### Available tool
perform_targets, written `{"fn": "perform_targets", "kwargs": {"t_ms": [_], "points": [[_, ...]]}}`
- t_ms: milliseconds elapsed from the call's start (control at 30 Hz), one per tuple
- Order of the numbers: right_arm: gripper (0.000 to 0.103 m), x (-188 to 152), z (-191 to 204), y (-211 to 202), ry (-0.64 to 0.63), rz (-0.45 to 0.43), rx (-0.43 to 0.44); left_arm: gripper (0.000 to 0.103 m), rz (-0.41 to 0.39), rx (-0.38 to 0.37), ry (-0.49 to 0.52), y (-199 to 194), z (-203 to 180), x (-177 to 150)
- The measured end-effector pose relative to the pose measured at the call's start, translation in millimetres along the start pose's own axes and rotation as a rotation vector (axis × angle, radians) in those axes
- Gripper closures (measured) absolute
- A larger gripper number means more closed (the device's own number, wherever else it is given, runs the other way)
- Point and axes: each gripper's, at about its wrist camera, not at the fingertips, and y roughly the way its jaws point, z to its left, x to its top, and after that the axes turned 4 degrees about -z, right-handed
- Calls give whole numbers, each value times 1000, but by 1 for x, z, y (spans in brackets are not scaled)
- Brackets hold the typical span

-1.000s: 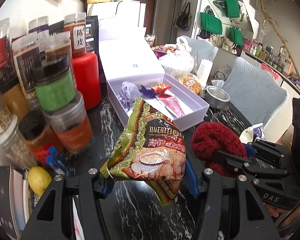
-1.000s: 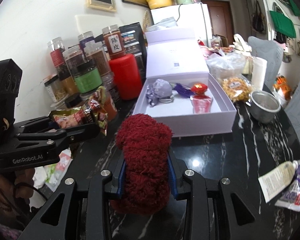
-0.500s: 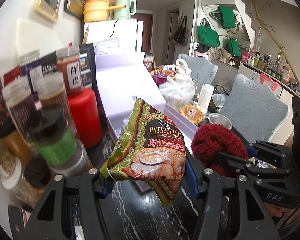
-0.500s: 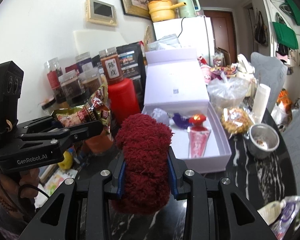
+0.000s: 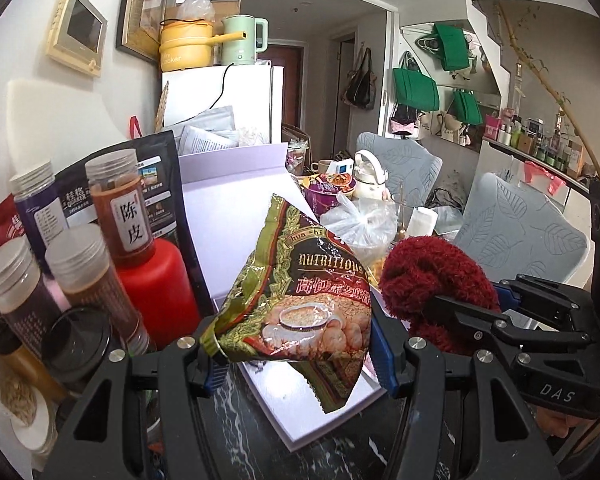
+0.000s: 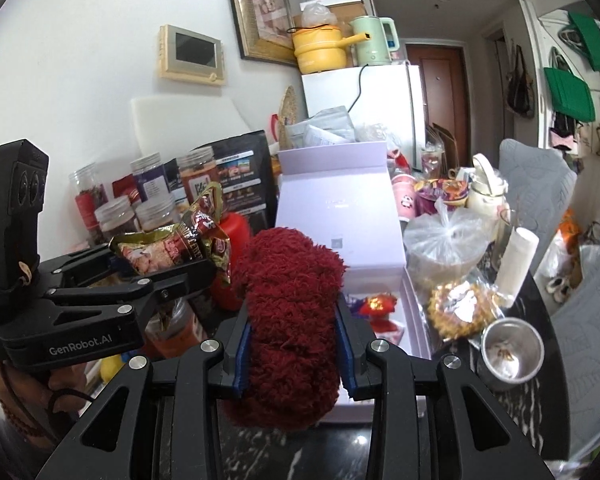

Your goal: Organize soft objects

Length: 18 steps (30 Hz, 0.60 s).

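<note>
My left gripper [image 5: 298,354] is shut on a green and red cereal packet [image 5: 300,300], held up in the air in front of the open white box [image 5: 236,216]. To its right my right gripper [image 6: 294,344] is shut on a fluffy dark red bundle [image 6: 290,320], seen also in the left wrist view as the red bundle [image 5: 432,276]. In the right wrist view the left gripper [image 6: 168,268] with its packet [image 6: 172,246] hangs at the left. The box's floor [image 6: 384,320] shows small wrapped items, mostly hidden behind the bundle.
Jars [image 5: 120,208] and a red bottle [image 5: 160,276] crowd the left by the wall. A plastic bag [image 6: 448,240], a paper roll [image 6: 516,260], a snack bag [image 6: 460,308] and a metal cup [image 6: 512,352] stand right of the box on the black marble table [image 6: 268,452]. Grey chairs [image 5: 516,232] lie beyond.
Both grippers have risen with their loads and tipped upward; the box, jars and table have dropped lower in both views. The grips have not changed.
</note>
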Motion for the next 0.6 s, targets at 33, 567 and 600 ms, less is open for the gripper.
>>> {"fn": "perform_targets", "kwargs": {"t_ms": [33, 567, 600], "points": [[69, 3, -3, 3, 1, -2, -2, 46, -1, 0, -4, 3, 1, 3], [67, 41, -35, 50, -19, -31, -60, 46, -66, 11, -14, 55, 10, 50], [67, 43, -37, 55, -18, -30, -62, 46, -68, 4, -21, 57, 10, 51]]}}
